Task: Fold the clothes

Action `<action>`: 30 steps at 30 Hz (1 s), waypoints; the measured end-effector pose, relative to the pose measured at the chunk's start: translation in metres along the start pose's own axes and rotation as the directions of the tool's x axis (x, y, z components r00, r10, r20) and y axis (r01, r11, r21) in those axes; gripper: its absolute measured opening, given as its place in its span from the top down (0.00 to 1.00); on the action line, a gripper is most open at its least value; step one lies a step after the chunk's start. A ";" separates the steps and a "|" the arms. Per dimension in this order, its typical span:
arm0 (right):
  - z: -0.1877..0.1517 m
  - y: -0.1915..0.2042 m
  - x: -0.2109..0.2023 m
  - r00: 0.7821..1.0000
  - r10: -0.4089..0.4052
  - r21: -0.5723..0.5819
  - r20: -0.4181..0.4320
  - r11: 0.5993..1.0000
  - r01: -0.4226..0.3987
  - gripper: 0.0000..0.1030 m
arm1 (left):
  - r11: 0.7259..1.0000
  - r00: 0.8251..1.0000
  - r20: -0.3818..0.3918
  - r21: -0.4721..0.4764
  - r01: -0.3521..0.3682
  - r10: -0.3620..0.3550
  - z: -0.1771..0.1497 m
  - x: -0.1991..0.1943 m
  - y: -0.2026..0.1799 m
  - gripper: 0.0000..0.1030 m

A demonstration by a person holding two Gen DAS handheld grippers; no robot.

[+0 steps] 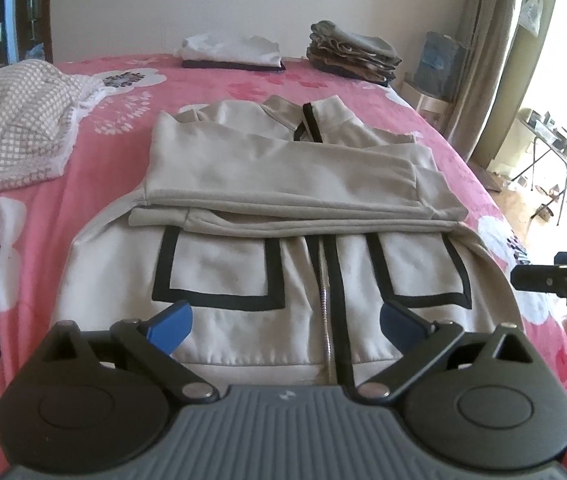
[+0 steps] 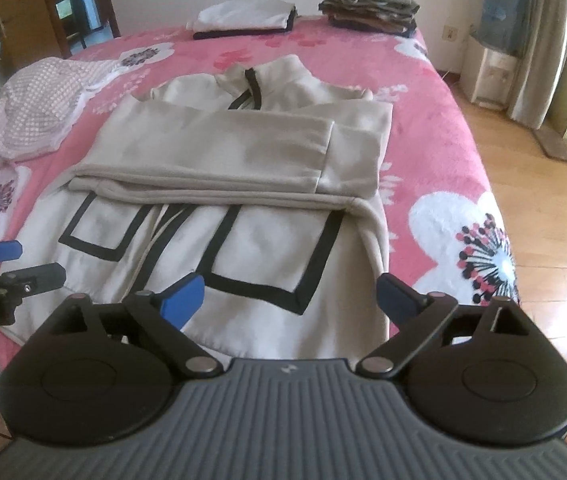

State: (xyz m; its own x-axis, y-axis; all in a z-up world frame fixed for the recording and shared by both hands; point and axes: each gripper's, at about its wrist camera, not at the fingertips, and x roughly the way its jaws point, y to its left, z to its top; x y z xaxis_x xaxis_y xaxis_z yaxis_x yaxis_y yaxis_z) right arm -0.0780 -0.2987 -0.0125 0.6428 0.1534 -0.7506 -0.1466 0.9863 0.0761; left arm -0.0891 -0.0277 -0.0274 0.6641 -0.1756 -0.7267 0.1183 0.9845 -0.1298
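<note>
Two soft sleeves (image 1: pixel 283 176) lie folded across beige jacket (image 2: pixel 243 264).

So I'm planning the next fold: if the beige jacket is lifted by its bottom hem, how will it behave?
The beige jacket will probably flop and sag: its folded sleeves already drape in soft creases. It looks like thickish fleece, so likely some weight. The pink bedspread looks fuzzy, so it may drag rather than slide.

Beige jacket (image 1: pixel 283 168) with black trim; pink bedspread (image 1: pixel 95 184) with white flowers; pink-and-white checked cloth (image 1: pixel 15 124); blue gripper fingertips (image 1: pixel 169 330).
</note>
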 end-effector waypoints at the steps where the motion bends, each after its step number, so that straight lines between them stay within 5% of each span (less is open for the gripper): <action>1: 0.000 0.000 -0.001 1.000 -0.002 0.002 0.004 1.000 0.002 0.05 | 1.000 1.000 -0.002 -0.005 0.001 -0.001 0.000 0.000 0.001 0.02; 30: 0.005 0.008 -0.009 0.989 -0.110 0.064 0.094 0.992 0.105 0.01 | 0.998 0.999 -0.020 -0.049 -0.030 0.029 -0.002 0.001 0.011 0.01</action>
State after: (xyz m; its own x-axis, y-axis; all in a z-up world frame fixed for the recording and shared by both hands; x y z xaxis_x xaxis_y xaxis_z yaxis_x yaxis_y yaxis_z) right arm -0.0805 -0.2920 -0.0021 0.7227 0.0487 -0.6895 -0.0299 0.9988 0.0392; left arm -0.0881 -0.0167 -0.0311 0.6521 -0.1471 -0.7437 0.0625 0.9881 -0.1407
